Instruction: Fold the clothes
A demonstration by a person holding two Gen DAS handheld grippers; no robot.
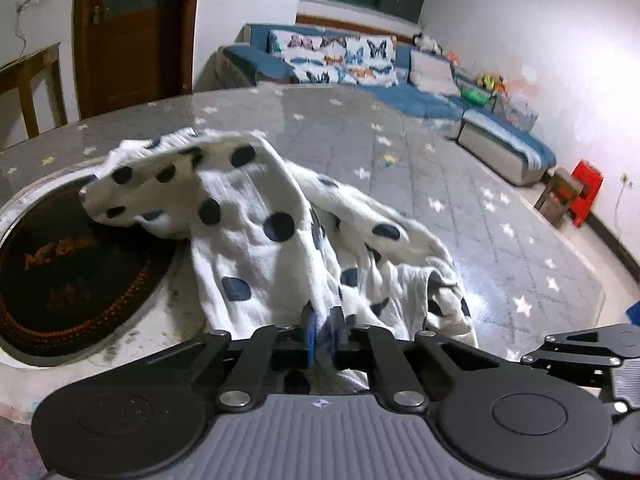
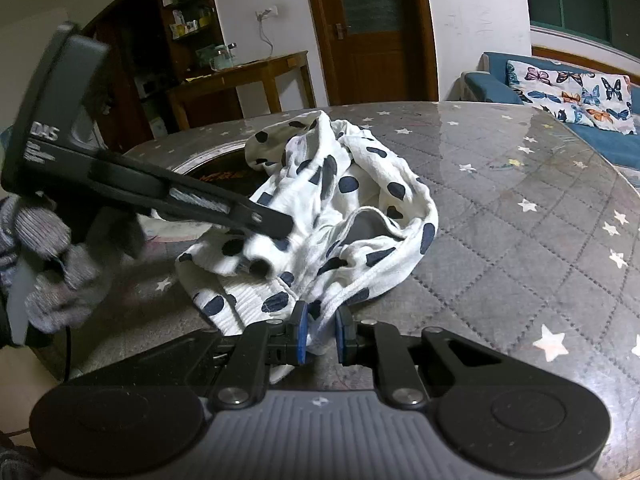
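Note:
A white garment with dark blue polka dots (image 1: 276,236) lies crumpled on the grey star-patterned table cover (image 1: 460,184). My left gripper (image 1: 322,334) is shut on a fold of the garment's near edge and lifts it, so cloth drapes up from its jaws. In the right wrist view the same garment (image 2: 340,200) lies bunched, and the left gripper (image 2: 262,220) reaches in from the left, pinching cloth. My right gripper (image 2: 320,334) has its jaws slightly apart with the garment's near hem between the blue pads (image 2: 301,334).
A round dark inset plate (image 1: 68,276) sits in the table at the left, partly under the garment. A blue sofa (image 1: 360,80) with butterfly cushions stands behind the table. A wooden door (image 2: 368,32) and side table (image 2: 240,84) stand beyond.

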